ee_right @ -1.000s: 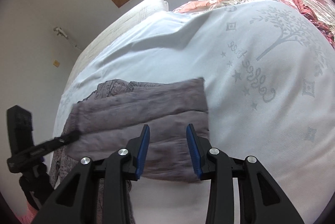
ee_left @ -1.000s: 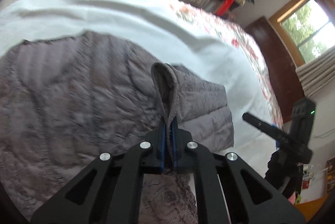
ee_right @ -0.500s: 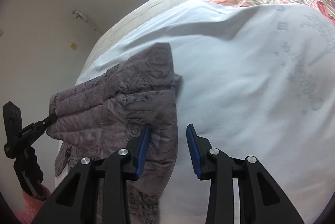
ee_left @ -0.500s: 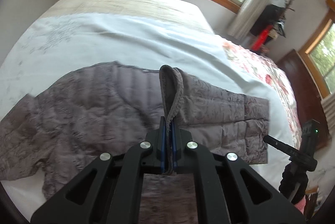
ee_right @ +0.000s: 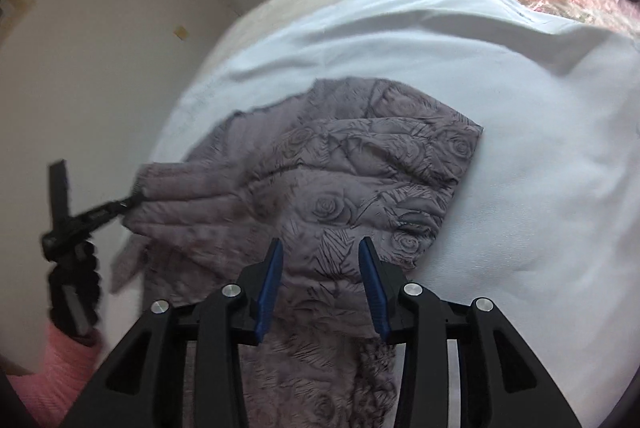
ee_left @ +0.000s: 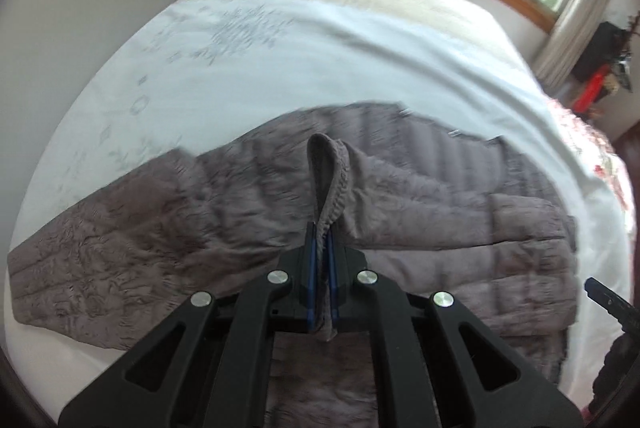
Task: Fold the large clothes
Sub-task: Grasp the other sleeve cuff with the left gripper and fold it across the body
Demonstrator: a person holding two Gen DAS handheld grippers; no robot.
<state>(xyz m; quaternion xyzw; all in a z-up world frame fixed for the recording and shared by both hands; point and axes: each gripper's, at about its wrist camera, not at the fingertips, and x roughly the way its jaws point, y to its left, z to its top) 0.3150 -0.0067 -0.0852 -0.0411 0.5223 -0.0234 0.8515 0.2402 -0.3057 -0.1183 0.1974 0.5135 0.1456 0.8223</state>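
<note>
Sleeve cuff pinched in my left gripper (ee_left: 320,260), jacket body under my empty right one.

The grey quilted jacket (ee_left: 400,196) lies spread on the white bedsheet (ee_left: 280,40), its long axis running side to side across my left view. My left jaws are clamped tight on the ribbed cuff (ee_left: 330,172), which stands up in a loop straight ahead of the pads – the sleeve trails from it over the jacket's middle. My right gripper (ee_right: 320,268) hovers over the rose-patterned fabric with jaws partly apart, nothing between them – the jacket's far corner lies ahead and to the right. I judge the sleeve fold belongs to my left hand.
</note>
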